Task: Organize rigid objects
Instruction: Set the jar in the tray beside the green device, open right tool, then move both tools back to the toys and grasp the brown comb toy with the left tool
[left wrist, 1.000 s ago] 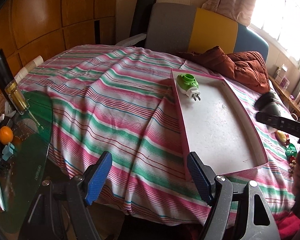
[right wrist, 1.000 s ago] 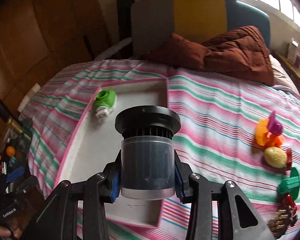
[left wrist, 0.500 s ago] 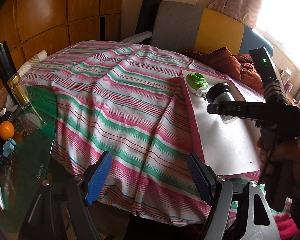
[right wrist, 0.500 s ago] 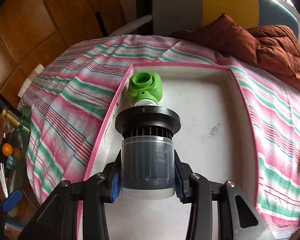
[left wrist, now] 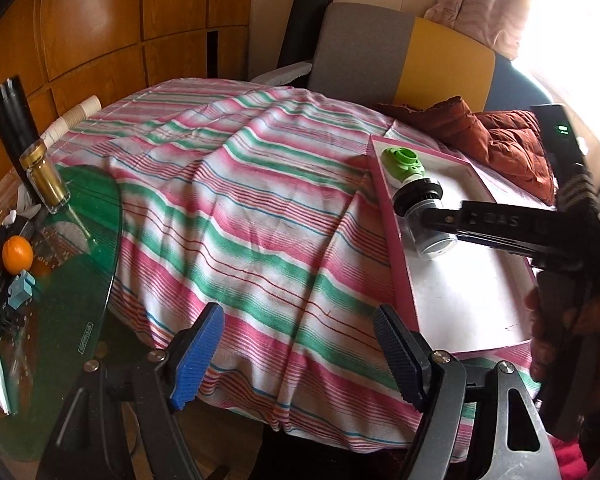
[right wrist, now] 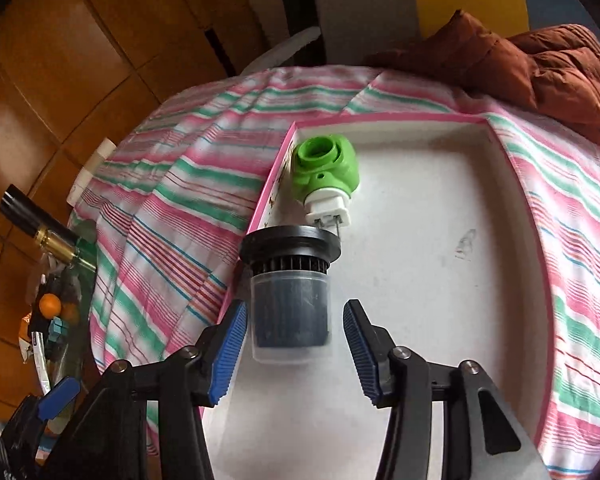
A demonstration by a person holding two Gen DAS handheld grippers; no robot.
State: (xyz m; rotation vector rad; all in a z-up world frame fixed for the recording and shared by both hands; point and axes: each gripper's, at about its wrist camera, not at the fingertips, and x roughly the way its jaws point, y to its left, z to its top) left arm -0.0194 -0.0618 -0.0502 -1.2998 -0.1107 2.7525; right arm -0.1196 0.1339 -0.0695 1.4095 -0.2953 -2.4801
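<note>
A dark cylinder with a black ribbed cap and clear sleeve (right wrist: 289, 300) lies in the pink-rimmed white tray (right wrist: 440, 280), along its left wall. Its cap touches the prongs of a green and white plug-in device (right wrist: 326, 172). My right gripper (right wrist: 294, 350) is opening: the blue pads stand apart from the cylinder, which still lies between them. In the left wrist view the same cylinder (left wrist: 424, 220), green device (left wrist: 404, 164) and tray (left wrist: 460, 300) show at the right. My left gripper (left wrist: 296, 356) hangs open and empty over the striped bedspread's near edge.
A brown quilted jacket (right wrist: 540, 64) lies beyond the tray. A green glass table (left wrist: 60, 280) at the left holds a gold-capped bottle (left wrist: 46, 180), an orange (left wrist: 17, 255) and small clutter. A grey and yellow chair back (left wrist: 400, 56) stands behind the bed.
My right gripper carried the cylinder leftwards into the tray, set it down beside the green device, and its pads have come off it. The left gripper stayed put.
</note>
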